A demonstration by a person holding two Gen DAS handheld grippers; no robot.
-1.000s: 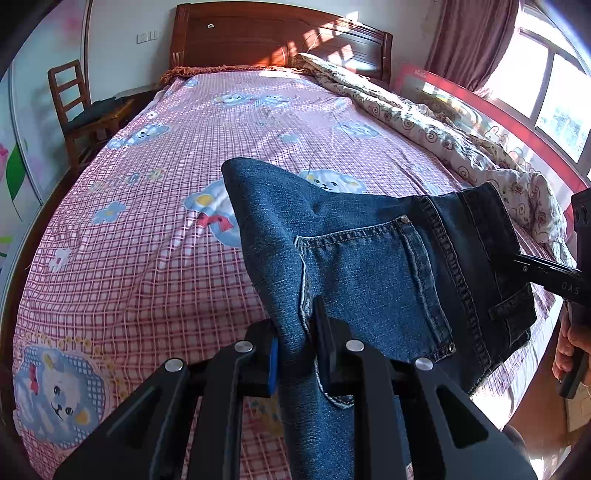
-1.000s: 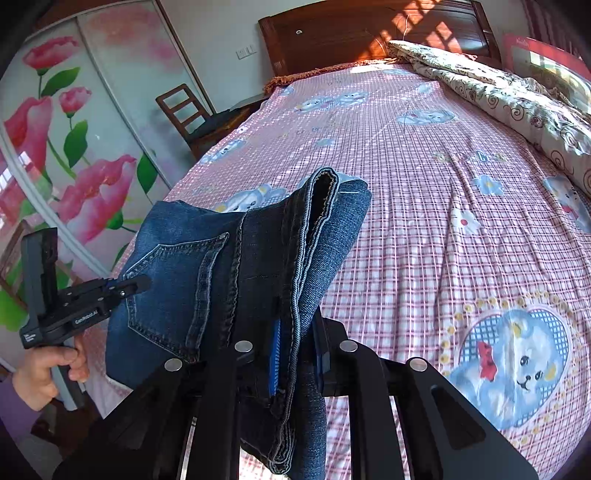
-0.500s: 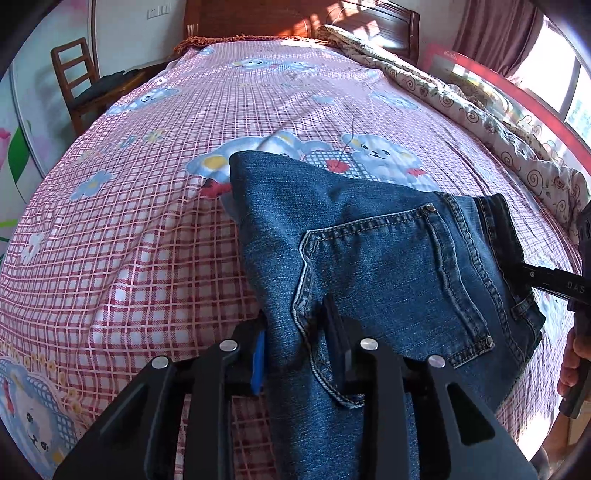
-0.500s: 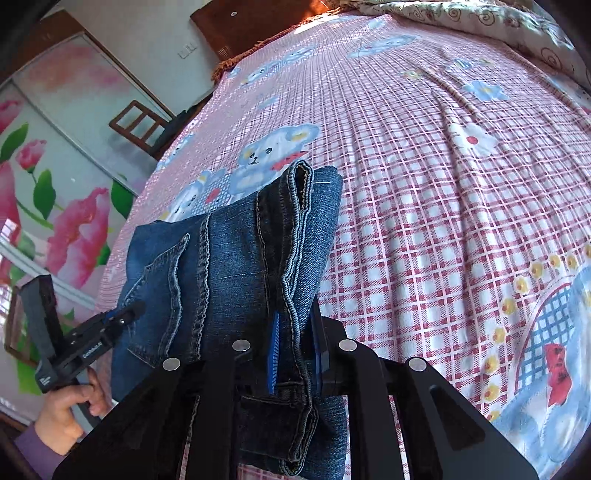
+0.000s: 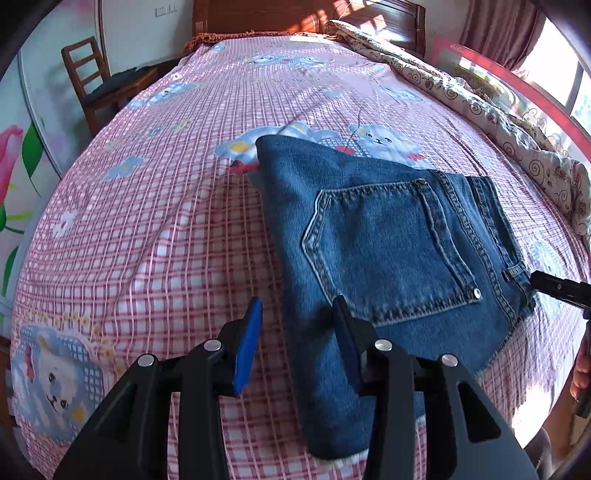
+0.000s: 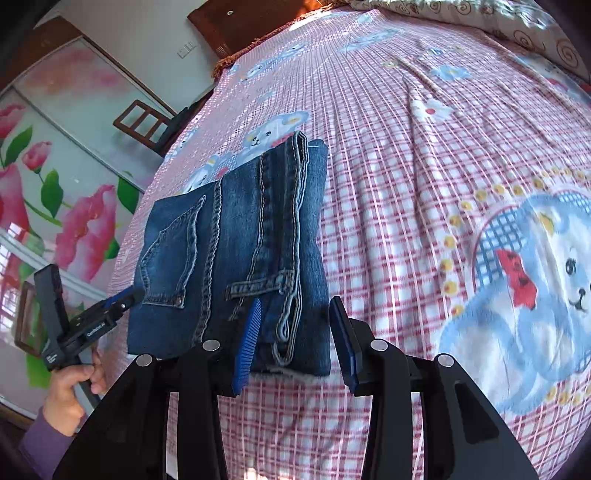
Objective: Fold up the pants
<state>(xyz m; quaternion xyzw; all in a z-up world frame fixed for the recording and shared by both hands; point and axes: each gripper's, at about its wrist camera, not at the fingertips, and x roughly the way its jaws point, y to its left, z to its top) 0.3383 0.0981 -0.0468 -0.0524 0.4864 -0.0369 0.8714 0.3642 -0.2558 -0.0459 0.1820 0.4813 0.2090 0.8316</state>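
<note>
Folded blue jeans (image 5: 376,243) lie flat on the pink checked bed, back pocket up. My left gripper (image 5: 295,325) is open, its fingers either side of the folded edge near the foot of the bed. In the right wrist view the jeans (image 6: 236,251) lie with the waistband and belt loop toward me. My right gripper (image 6: 295,328) is open around the waistband edge. The right gripper's tip (image 5: 554,286) shows at the jeans' right edge in the left view. The left gripper (image 6: 118,301) shows at their left edge in the right view.
The bed sheet (image 5: 166,221) has bear prints. A rolled floral quilt (image 5: 498,122) runs along the right side by the window. A wooden chair (image 5: 99,85) stands left of the bed. A wooden headboard (image 5: 295,14) is at the far end. A flower-painted wardrobe (image 6: 66,177) is on the left.
Both grippers lowered the folded jeans onto the bed and opened. The jeans now lie flat instead of hanging from the jaws.
</note>
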